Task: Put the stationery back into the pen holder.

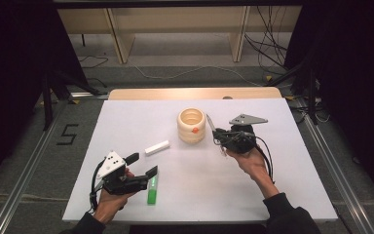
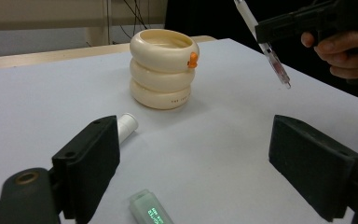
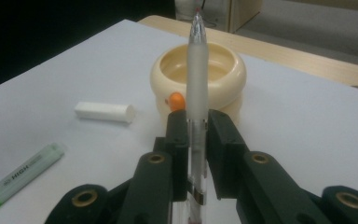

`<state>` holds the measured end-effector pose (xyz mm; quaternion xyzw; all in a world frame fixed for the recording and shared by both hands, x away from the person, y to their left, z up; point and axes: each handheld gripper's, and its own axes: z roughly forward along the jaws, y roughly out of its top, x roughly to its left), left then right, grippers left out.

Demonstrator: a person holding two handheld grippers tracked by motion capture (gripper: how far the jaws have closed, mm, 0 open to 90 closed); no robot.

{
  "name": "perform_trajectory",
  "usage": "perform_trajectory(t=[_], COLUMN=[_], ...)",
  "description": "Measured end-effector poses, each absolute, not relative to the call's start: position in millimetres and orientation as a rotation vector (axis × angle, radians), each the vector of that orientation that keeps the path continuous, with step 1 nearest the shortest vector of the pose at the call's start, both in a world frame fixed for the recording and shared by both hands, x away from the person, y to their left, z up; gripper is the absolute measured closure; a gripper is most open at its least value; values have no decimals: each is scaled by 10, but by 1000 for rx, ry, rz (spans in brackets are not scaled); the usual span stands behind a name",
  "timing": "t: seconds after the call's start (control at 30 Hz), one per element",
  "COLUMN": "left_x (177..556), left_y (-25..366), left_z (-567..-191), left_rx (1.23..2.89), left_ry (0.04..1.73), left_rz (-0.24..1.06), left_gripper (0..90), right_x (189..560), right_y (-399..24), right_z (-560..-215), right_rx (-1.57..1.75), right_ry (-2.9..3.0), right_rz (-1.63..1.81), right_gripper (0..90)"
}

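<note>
While the right gripper pinches a pen near mid-barrel, jaws pressed on it, the pen sits in the air just beside the cream ring-shaped holder, tip end pointing toward its open top in the right gripper view, prob. lined up for dropping in. Left gripper rests low w/ jaws spread, nothing between them, parked near the green highlighter, likely next pick. White cylinder lies on the table btw the two, well apart from the holder.
</note>
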<state>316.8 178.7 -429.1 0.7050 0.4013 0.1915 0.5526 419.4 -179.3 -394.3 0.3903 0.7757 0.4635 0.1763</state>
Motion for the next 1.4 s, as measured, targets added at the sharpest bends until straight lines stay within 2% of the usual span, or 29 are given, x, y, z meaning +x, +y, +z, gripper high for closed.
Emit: perform_trajectory(t=[1.4], left_x=[3173], left_y=[1791], left_z=[-4284], left_rx=[1665], left_ry=[941], left_rz=[450], left_gripper=[158], right_x=[4785], right_y=[-1356], right_z=[-3626], right_rx=[1135], right_ry=[2063], right_rz=[1399], right_gripper=[798])
